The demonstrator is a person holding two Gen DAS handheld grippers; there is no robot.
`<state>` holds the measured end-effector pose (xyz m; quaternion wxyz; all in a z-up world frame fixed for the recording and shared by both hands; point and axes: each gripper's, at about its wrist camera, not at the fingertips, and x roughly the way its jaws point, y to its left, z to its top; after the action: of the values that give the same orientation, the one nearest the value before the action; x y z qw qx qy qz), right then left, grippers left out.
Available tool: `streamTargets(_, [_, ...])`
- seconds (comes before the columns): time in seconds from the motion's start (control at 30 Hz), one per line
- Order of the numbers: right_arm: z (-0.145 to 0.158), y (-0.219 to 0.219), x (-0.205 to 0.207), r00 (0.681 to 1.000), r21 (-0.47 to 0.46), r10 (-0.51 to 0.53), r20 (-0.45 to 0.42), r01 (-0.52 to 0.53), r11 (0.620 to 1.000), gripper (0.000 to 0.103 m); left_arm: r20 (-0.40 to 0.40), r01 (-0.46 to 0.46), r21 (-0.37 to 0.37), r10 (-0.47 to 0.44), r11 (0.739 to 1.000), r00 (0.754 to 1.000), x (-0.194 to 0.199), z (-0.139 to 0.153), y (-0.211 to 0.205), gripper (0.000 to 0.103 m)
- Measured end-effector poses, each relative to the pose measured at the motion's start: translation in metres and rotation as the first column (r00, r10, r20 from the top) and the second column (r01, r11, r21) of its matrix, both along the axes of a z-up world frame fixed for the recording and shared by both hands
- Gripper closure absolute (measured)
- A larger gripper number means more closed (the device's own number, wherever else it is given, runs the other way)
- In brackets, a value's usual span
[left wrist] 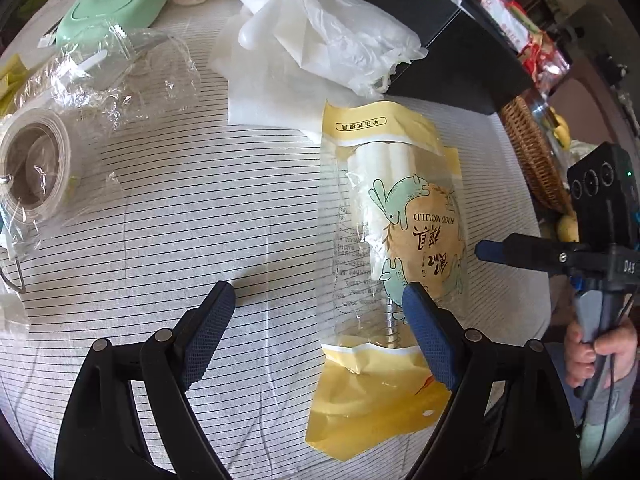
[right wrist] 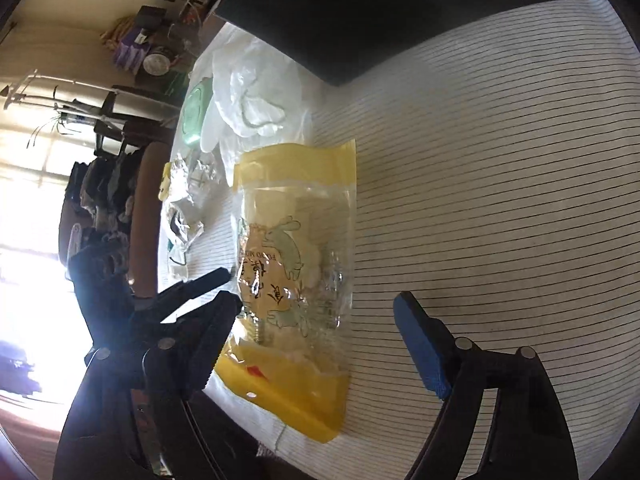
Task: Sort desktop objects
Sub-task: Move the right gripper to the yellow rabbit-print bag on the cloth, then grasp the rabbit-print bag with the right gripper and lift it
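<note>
A clear and yellow food-mould packet (left wrist: 394,236) with rabbit drawings lies flat on the striped tablecloth (left wrist: 180,220). My left gripper (left wrist: 316,298) is open low over the cloth. Its right finger overlaps the packet's left edge, and its left finger is over bare cloth. At the right, one of my right gripper's fingers (left wrist: 500,252) reaches toward the packet, with a hand (left wrist: 596,352) on its handle. In the right wrist view the packet (right wrist: 296,256) lies between the fingers of my right gripper (right wrist: 318,304), which is open; the right pad stands clear of it.
A white plastic bag (left wrist: 332,32), foam sheet and black box (left wrist: 448,48) lie beyond the packet. A green lid (left wrist: 112,4), a plastic-wrapped clear jar (left wrist: 100,56) and a wrapped round roll (left wrist: 36,164) sit at the left. A wicker basket (left wrist: 528,152) stands past the table's right edge.
</note>
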<state>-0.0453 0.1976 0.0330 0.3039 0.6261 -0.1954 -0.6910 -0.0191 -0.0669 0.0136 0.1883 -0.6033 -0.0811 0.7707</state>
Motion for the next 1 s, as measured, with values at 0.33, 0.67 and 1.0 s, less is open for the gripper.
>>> streamTargets(0.33, [-0.005,-0.01,0.007,0.998,0.036,0.023,-0.064,-0.021,0.999,0.026,-0.05,-0.028,-0.074,0.024,0.997,0.998,-0.002,-0.002,-0.001,0.018])
streamTargets(0.67, [-0.01,-0.007,0.011,0.998,-0.013,0.035,-0.055,-0.036,0.999,0.046,-0.02,-0.03,0.08,0.032,0.996,0.999,-0.001,-0.002,-0.01,0.021])
streamTargets(1.0, [-0.003,-0.026,0.023,0.988,0.088,0.081,-0.129,-0.07,0.994,0.061,0.015,-0.022,0.158,0.02,0.987,1.0,0.004,-0.003,0.009,0.057])
